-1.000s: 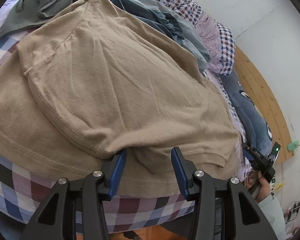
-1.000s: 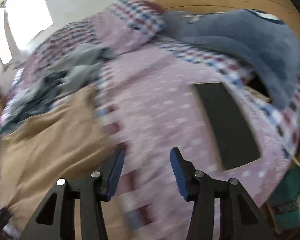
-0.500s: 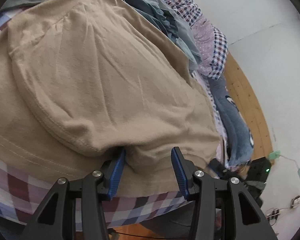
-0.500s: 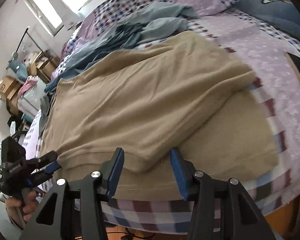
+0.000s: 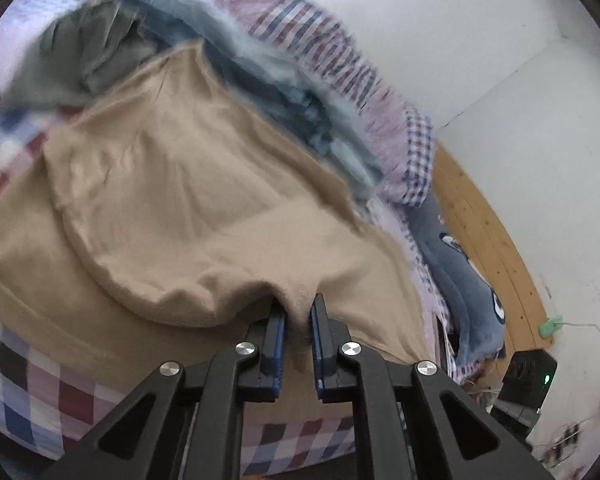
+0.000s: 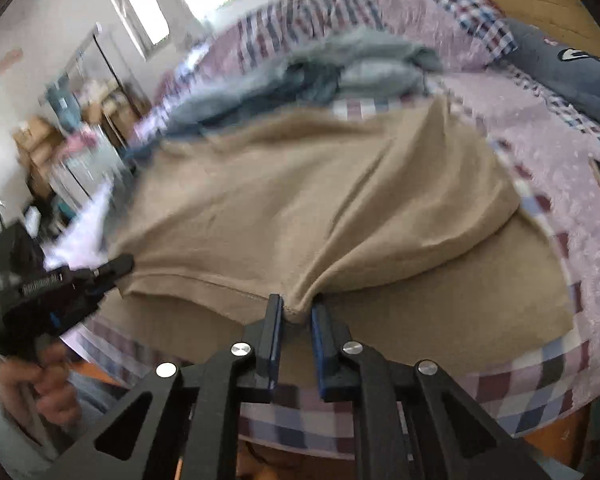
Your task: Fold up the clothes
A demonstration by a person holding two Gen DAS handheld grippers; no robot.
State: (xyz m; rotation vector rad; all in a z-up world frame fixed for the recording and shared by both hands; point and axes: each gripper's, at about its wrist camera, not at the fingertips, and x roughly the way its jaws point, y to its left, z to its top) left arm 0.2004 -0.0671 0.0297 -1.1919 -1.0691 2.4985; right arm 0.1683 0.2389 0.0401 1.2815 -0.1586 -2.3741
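A bed [image 5: 28,392] under a checked cover filled both wrist views, and I took it as my landmark. Across its near half lay the tan garment [image 5: 180,184], already doubled over once, its hem running along the near edge of the bed. Farther up the bed, beyond the garment, sat a heap of grey and blue clothes [image 5: 260,80], blurred in both views; a dark blue plush blanket [image 5: 452,264] lay by the wooden headboard.

At the near edge of the bed, my left gripper [image 5: 299,318] was closing on a pinched ridge of the folded tan layer, cloth plainly between its pads. My right gripper [image 6: 297,312] was closing in the same way on a corner of the garment's hem farther along the bed's edge. A hand [image 6: 40,384] at the bed's side held the left tool.

I judged the step to be the taking hold for a further fold. The next move seemed to call for lifting both pinches together, level with each other, and carrying the cloth up the bed without dragging the lower layer.
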